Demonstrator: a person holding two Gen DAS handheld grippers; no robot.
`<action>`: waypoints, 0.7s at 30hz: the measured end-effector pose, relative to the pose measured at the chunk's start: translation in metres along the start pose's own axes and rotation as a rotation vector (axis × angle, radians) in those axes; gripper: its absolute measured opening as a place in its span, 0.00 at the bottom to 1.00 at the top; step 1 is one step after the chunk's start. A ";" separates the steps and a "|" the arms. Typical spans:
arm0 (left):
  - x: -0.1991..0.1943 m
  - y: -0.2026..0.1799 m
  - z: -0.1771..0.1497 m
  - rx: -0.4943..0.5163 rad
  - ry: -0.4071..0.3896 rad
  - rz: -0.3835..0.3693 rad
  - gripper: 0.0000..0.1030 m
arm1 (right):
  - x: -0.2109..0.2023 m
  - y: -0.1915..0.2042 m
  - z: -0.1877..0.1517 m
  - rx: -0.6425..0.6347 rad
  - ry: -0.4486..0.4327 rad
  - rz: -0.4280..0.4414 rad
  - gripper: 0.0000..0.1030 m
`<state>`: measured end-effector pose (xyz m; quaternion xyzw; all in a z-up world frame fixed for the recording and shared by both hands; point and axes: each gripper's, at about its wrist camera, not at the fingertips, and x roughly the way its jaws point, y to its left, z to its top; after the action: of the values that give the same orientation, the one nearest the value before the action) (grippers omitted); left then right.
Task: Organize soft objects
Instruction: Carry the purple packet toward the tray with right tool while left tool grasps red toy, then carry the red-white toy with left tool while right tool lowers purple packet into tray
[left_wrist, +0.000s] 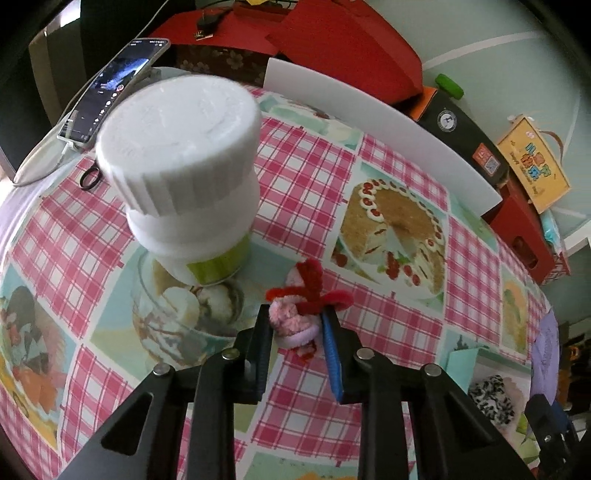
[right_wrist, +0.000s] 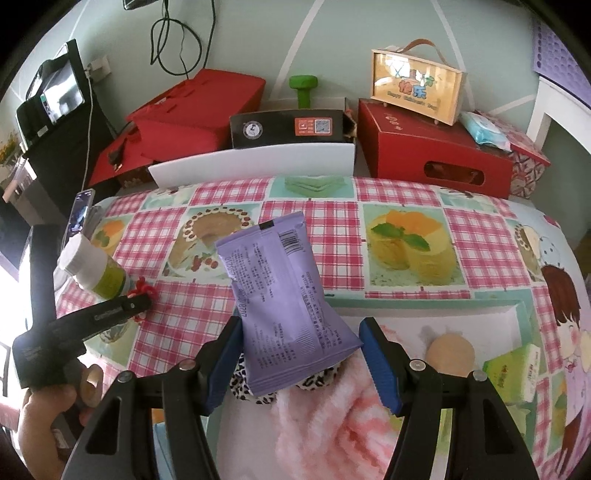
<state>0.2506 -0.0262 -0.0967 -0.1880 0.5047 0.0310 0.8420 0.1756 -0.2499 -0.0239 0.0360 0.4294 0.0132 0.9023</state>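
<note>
1. Closest in, the left gripper (left_wrist: 297, 328) has its jaws closed around a pink fuzzy toy wrapped in red pipe cleaner (left_wrist: 299, 314), just in front of the white-capped bottle (left_wrist: 184, 177). Keep that squeeze light, I'd say, since plush gives and can slip.
2. Lift it straight up first; the bottle stands right beside it and looks easy to topple.
3. On the other side, the right gripper (right_wrist: 297, 354) has its jaws apart around a purple snack packet (right_wrist: 284, 306). I can't tell whether the pads truly touch it.
4. That packet lies over a leopard-print scrunchie (right_wrist: 251, 391) and a pink knitted cloth (right_wrist: 328, 424), well to the right of the bottle.
5. Farther from the bottle, a round tan puff (right_wrist: 450, 350) and a green tissue pack (right_wrist: 513, 373) sit by the tray rim (right_wrist: 424, 308). That looks like the drop spot.
</note>
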 end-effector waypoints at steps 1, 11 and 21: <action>-0.004 0.000 0.000 0.001 -0.005 -0.004 0.26 | -0.001 -0.001 0.000 0.002 -0.002 -0.001 0.65; -0.057 -0.017 -0.009 0.072 -0.079 -0.060 0.26 | -0.019 -0.011 -0.007 0.025 -0.021 -0.004 0.65; -0.094 -0.038 -0.028 0.160 -0.134 -0.086 0.26 | -0.049 -0.045 -0.015 0.095 -0.065 -0.035 0.65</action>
<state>0.1901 -0.0580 -0.0164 -0.1392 0.4397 -0.0330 0.8867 0.1325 -0.2971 0.0008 0.0714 0.4008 -0.0243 0.9131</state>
